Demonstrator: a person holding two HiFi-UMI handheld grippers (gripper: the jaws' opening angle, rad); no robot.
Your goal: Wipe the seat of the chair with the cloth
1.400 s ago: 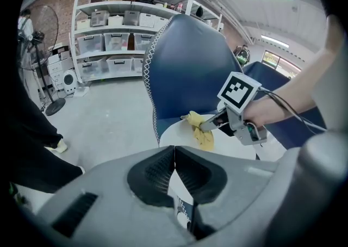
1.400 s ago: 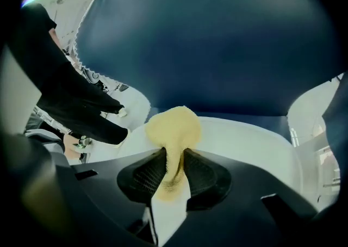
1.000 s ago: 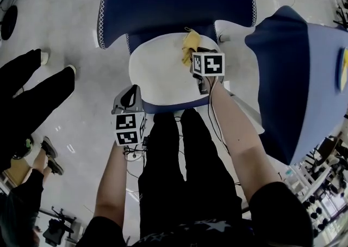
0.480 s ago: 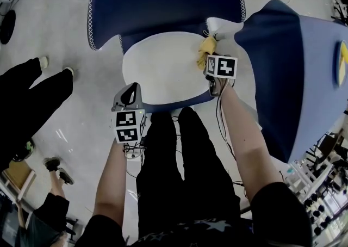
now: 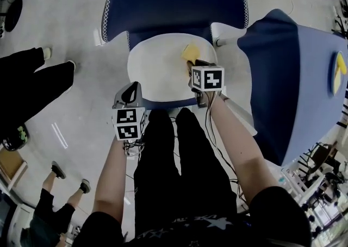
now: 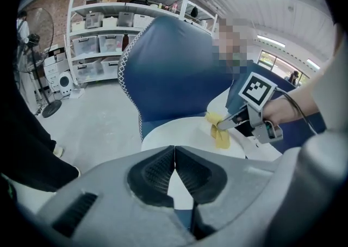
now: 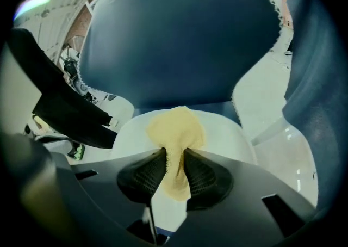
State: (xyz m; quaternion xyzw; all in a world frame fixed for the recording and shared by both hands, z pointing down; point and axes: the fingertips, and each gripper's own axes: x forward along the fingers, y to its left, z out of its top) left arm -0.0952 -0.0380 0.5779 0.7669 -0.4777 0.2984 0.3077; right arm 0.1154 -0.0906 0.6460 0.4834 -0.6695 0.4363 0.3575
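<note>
A chair with a white seat (image 5: 157, 74) and a dark blue back (image 5: 174, 1) stands in front of me. A yellow cloth (image 5: 190, 52) lies on the right rear part of the seat, and my right gripper (image 5: 194, 66) is shut on it. In the right gripper view the cloth (image 7: 175, 134) is pinched between the pads and spreads onto the seat (image 7: 228, 131). My left gripper (image 5: 129, 99) hovers off the seat's front left edge, shut and holding nothing; its pads (image 6: 174, 172) meet. The left gripper view shows the right gripper (image 6: 225, 125) holding the cloth (image 6: 218, 131).
A second blue chair (image 5: 293, 82) stands close on the right. A bystander's black-clad legs (image 5: 32, 85) are at the left, and another person's feet (image 5: 68, 178) are lower left. My own legs (image 5: 174, 153) stand at the seat's front edge. Shelves with boxes (image 6: 103, 34) line the far wall.
My right gripper has drawn the cloth from the seat's far right rim back leftwards and towards me. The left gripper has stayed where it was.
</note>
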